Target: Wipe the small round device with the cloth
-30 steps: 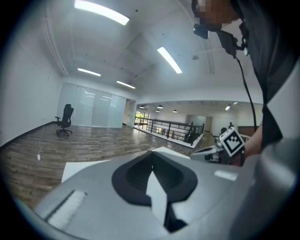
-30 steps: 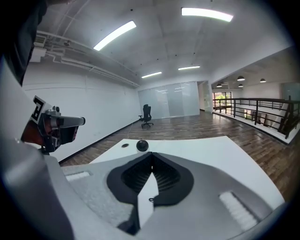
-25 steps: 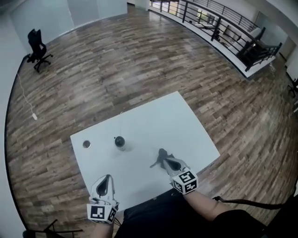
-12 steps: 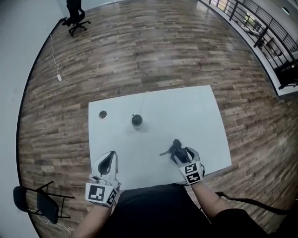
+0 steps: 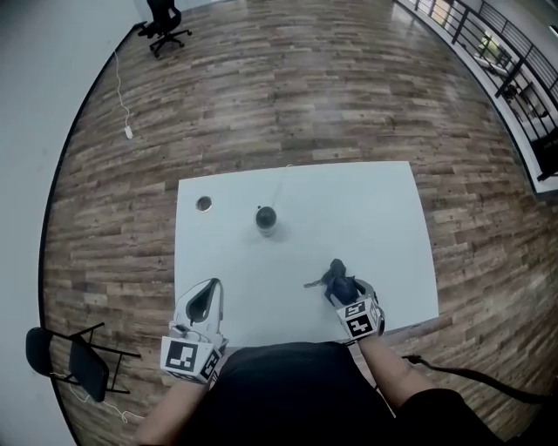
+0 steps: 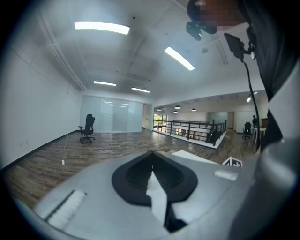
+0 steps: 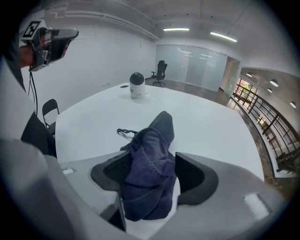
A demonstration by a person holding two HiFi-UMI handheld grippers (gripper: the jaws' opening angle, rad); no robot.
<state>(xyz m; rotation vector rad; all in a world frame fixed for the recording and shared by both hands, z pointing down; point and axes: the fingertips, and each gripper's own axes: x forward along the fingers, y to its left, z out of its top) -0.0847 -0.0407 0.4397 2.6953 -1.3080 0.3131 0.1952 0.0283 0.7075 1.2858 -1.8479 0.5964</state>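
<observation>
1. The cloth (image 7: 150, 180) is a dark blue, soft knitted fabric with a stitched hem. It is bunched into a crumpled peak between the black ribbed pads of the right tool (image 7: 152, 171).
2. The jaws of the right tool are opening. The pads are spread wide and not pressed into the fabric, and a gap is left beside one of them, so the cloth is released rather than gripped.
3. A thin twisted loop of cord (image 7: 125, 131) is trailed from the cloth onto the counter (image 5: 366, 209), a smooth, matte white rectangular slab. The cloth lies on its near right part.
4. The small round device (image 5: 267, 219) — a dark, glossy ball set on a pale cylindrical base — is stood upright on the far left half of the counter, well apart from the cloth.
5. A small flat disc (image 5: 204, 204) with a greyish rim is laid near the device, on its left.
6. The left tool (image 5: 207, 294) is held over the near left edge of the counter — clenched, its ribbed pads brought together to a point with nothing between them.
7. The counter is surrounded by a floor (image 5: 305, 96) of streaked brown wooden planks, with a black wheeled office chair (image 5: 166, 17) placed far off.
</observation>
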